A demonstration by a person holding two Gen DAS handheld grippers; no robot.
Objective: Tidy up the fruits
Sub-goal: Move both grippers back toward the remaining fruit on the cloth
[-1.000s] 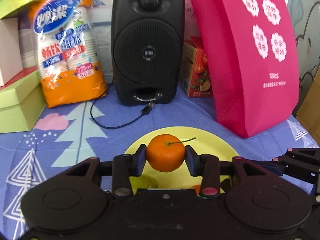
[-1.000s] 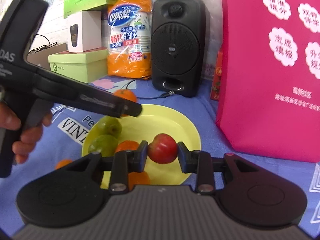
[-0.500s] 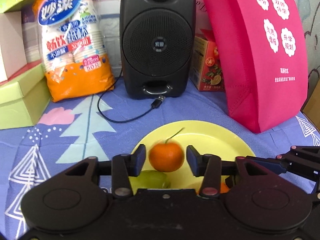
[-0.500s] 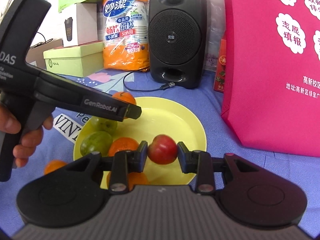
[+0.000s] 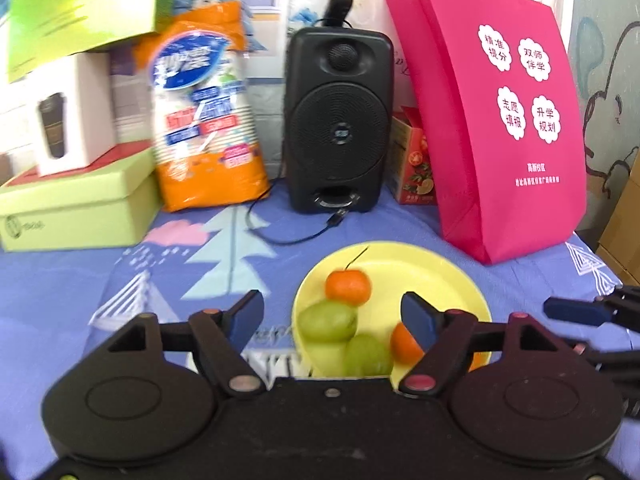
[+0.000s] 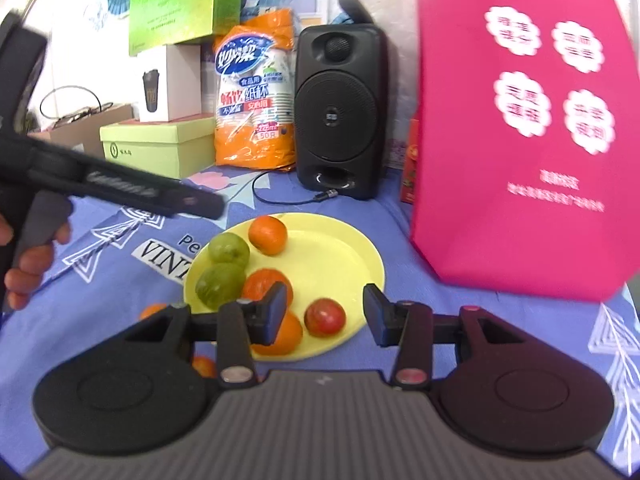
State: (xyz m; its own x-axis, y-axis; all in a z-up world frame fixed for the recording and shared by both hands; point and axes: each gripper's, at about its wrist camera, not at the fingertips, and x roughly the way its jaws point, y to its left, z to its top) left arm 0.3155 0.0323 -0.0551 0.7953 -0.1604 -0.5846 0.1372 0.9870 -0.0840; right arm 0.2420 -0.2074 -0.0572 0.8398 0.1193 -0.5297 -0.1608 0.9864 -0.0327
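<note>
While the yellow plate (image 6: 352,252) sits mid-frame holding the red apple (image 6: 325,317), oranges and green fruits, its right half lies bare. Both the left gripper (image 5: 332,314) and right gripper (image 6: 325,309) have fingers spreading, nothing between. Near fruits are partly hidden.

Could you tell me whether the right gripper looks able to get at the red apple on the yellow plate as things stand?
Probably yes: the right gripper, jaws opening and empty, points at the red apple, which lies free near the yellow plate rim; an orange sits close beside it.
</note>
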